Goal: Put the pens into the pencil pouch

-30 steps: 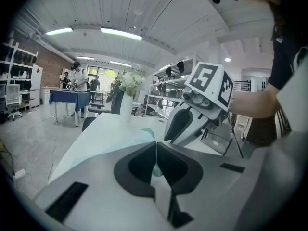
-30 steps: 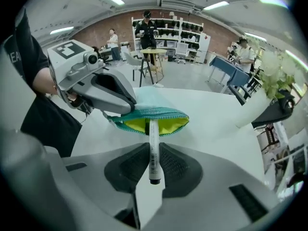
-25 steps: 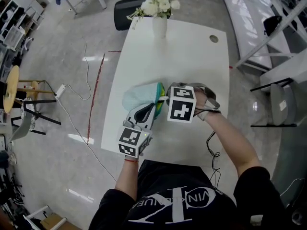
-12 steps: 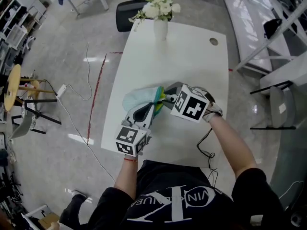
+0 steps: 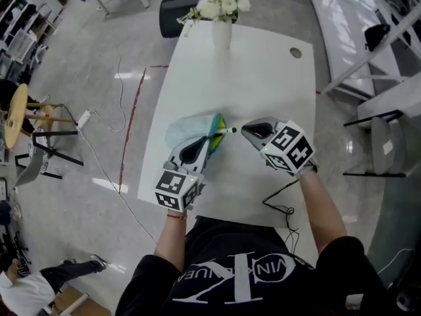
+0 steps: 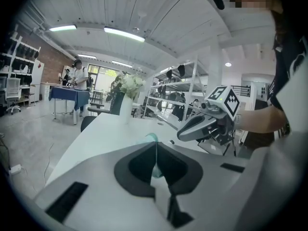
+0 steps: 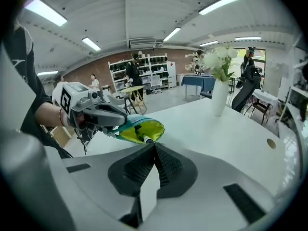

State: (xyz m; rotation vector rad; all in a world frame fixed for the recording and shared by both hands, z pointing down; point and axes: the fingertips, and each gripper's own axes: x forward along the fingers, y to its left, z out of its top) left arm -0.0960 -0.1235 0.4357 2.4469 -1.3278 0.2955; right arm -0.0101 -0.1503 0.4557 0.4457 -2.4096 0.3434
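A light blue pencil pouch (image 5: 187,129) with a yellow-green lining (image 7: 139,129) lies on the white table (image 5: 263,78). My left gripper (image 5: 208,142) is shut on the pouch's fabric (image 6: 155,170) at its mouth and holds it open. My right gripper (image 5: 244,130) is to the right of the pouch. Its jaws have just been closing and are now shut on a pen (image 5: 227,131). The pen's tip (image 7: 147,140) pokes out toward the open mouth. In the left gripper view, the right gripper (image 6: 185,133) hovers just beyond the pouch (image 6: 150,137).
A white vase of flowers (image 5: 222,28) stands at the table's far end, with a round cable hole (image 5: 295,53) to its right. A black chair (image 5: 177,8) is behind the table. A dark cable (image 5: 283,193) trails off the near edge.
My right gripper has drawn back to the right from over the pouch's mouth and rolled, with its marker cube now lower right. The left gripper and pouch have stayed put.
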